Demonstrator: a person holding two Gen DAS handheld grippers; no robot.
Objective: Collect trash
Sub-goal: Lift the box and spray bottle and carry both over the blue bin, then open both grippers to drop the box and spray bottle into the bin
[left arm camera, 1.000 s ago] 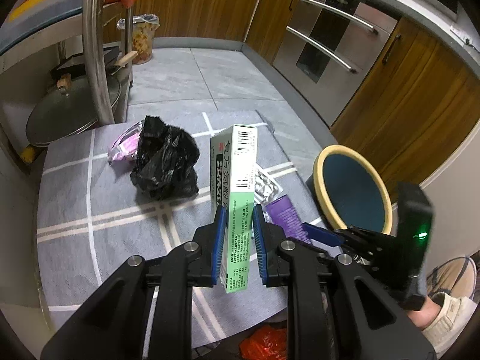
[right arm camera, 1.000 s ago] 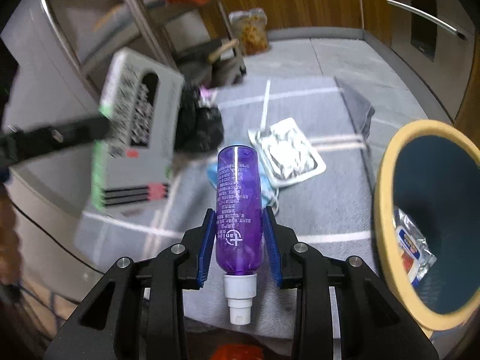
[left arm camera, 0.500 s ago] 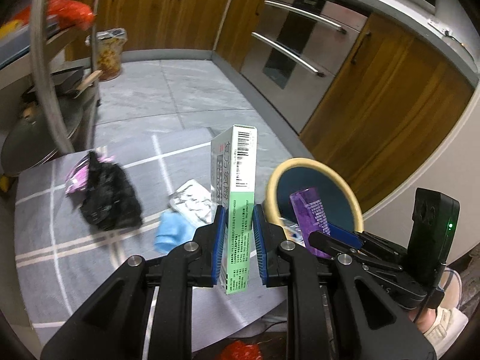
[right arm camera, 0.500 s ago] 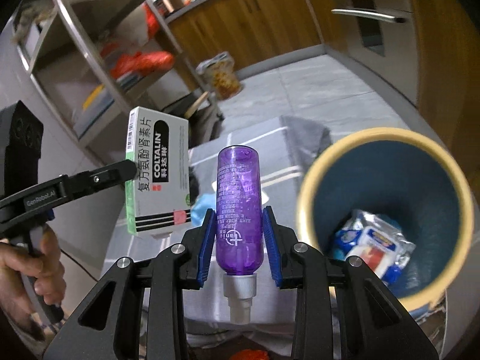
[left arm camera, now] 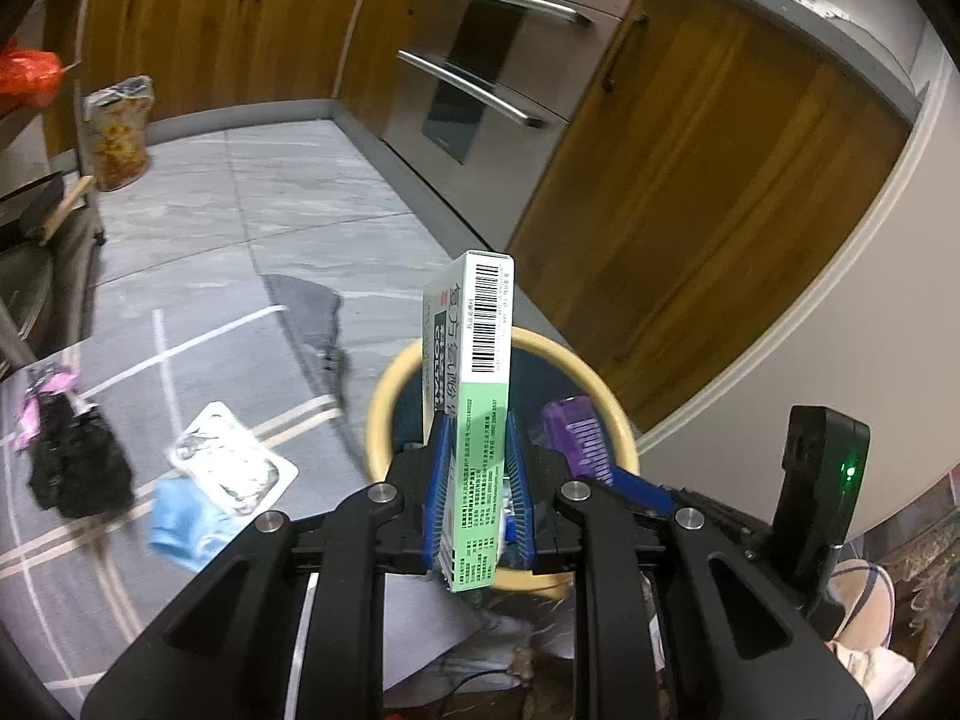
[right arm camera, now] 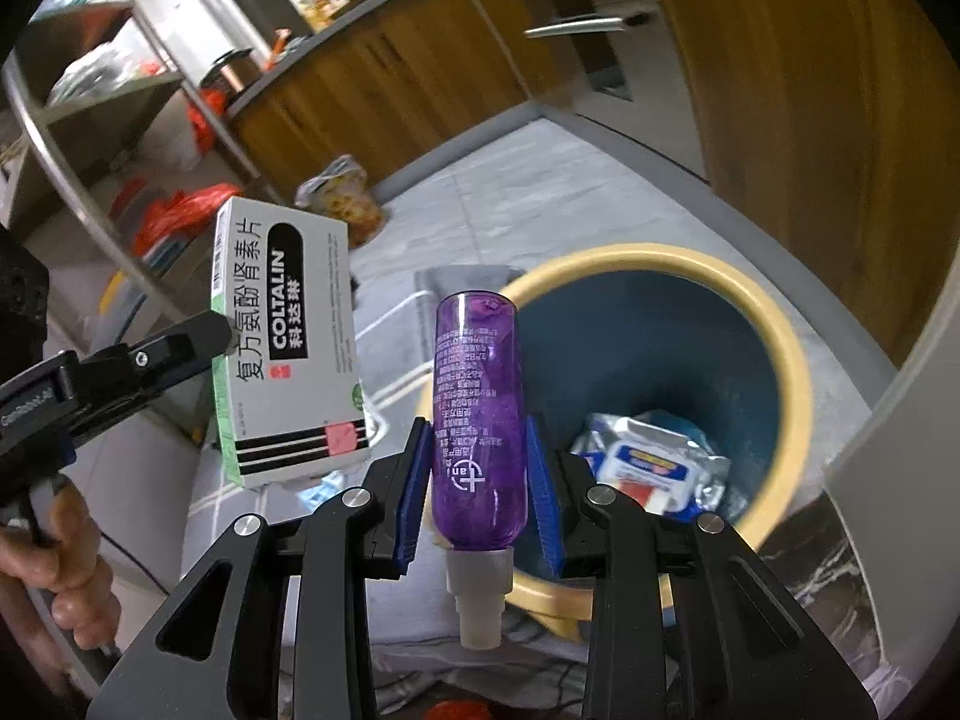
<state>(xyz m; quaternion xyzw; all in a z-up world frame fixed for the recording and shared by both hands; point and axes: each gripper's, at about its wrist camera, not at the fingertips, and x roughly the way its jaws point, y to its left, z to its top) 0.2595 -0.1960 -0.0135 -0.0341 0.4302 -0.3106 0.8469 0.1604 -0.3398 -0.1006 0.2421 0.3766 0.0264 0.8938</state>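
We have the left gripper clamped on a green-and-white medicine box, standing on end above the yellow-rimmed bin just ahead of its fingers. Our right gripper is clamped on a purple bottle, nozzle toward us, the bin just ahead to its right.

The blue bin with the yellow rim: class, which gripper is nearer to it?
Right. The right gripper, holding the purple bottle, is at the bin's rim; the left gripper, holding the medicine box, is further out, beside it.

Dim indoor light, fisheye bending, motion-blurred edges
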